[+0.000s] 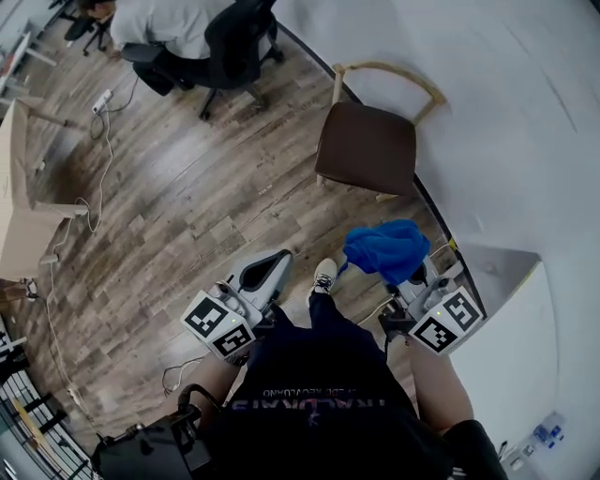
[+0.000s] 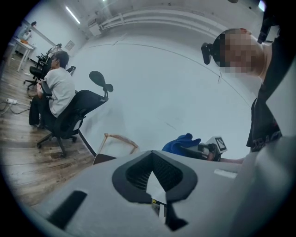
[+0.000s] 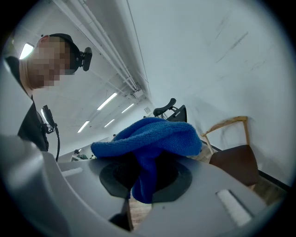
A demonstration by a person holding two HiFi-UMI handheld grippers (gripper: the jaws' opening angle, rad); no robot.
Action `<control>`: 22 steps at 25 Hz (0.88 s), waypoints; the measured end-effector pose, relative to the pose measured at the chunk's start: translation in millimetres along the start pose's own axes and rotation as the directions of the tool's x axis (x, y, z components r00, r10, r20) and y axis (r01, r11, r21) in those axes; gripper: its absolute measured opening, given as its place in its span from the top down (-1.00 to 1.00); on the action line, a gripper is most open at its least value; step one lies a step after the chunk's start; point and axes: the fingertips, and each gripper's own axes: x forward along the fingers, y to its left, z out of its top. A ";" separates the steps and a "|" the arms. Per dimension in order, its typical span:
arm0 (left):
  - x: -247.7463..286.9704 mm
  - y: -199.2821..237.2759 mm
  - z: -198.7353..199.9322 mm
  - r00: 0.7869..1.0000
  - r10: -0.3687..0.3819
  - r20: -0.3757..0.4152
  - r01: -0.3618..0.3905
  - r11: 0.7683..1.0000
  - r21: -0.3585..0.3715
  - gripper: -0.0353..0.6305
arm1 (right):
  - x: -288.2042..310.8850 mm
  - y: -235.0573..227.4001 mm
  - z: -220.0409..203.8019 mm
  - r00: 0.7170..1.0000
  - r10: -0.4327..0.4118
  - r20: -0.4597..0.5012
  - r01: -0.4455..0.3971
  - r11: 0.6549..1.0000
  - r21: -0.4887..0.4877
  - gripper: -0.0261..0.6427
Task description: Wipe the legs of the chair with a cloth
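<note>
We hold the right gripper (image 3: 145, 178) low at our right side, its jaws clenched on a bright blue terry cloth (image 3: 148, 134). The cloth bunches over the jaw tips and a fold hangs down between them. In the head view the same cloth (image 1: 384, 248) billows above that gripper (image 1: 405, 274), just ahead of our right knee.

The left gripper (image 2: 155, 178) is pressed closed with nothing between its jaws; we see only pale wall beyond its tips. From above, it (image 1: 265, 272) hangs at our left side over the wood-plank floor (image 1: 187, 206), near our white shoe (image 1: 324, 275).

Farther out, ahead and slightly right, stands the task's chair with a dark brown seat and curved light-wood back (image 1: 366, 145), set against the white wall (image 1: 487, 112). It is well apart from both grippers. From above the seat hides most of the legs; only a short piece shows at the seat's near left corner.

At the far left, a person in a light shirt (image 1: 159, 23) sits in a black office chair (image 1: 230, 47), with cables trailing on the floor nearby.

We judge the task barely begun: the cloth is in hand, but it touches no leg. Walking up, getting low and wiping every leg all remain.
</note>
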 end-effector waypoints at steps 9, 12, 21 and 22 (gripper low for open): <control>6.5 30.3 -12.7 0.998 0.059 -0.018 -0.059 0.998 0.026 0.90 | 25.4 -42.2 -0.9 1.000 -0.008 0.008 0.008 1.000 0.016 0.73; 12.1 49.6 -18.9 0.998 0.049 -0.040 -0.047 0.998 0.047 0.90 | 38.2 -51.2 -7.6 1.000 -0.016 0.009 0.016 1.000 0.016 0.73; 34.6 107.0 -39.6 0.992 0.000 -0.128 0.017 0.991 0.130 0.90 | 69.9 -91.3 -49.9 0.997 -0.080 -0.010 0.080 0.996 0.028 0.73; 36.8 113.3 -44.5 0.990 -0.009 -0.140 0.029 0.990 0.137 0.90 | 72.3 -97.6 -58.1 0.996 -0.092 -0.014 0.093 0.995 0.031 0.73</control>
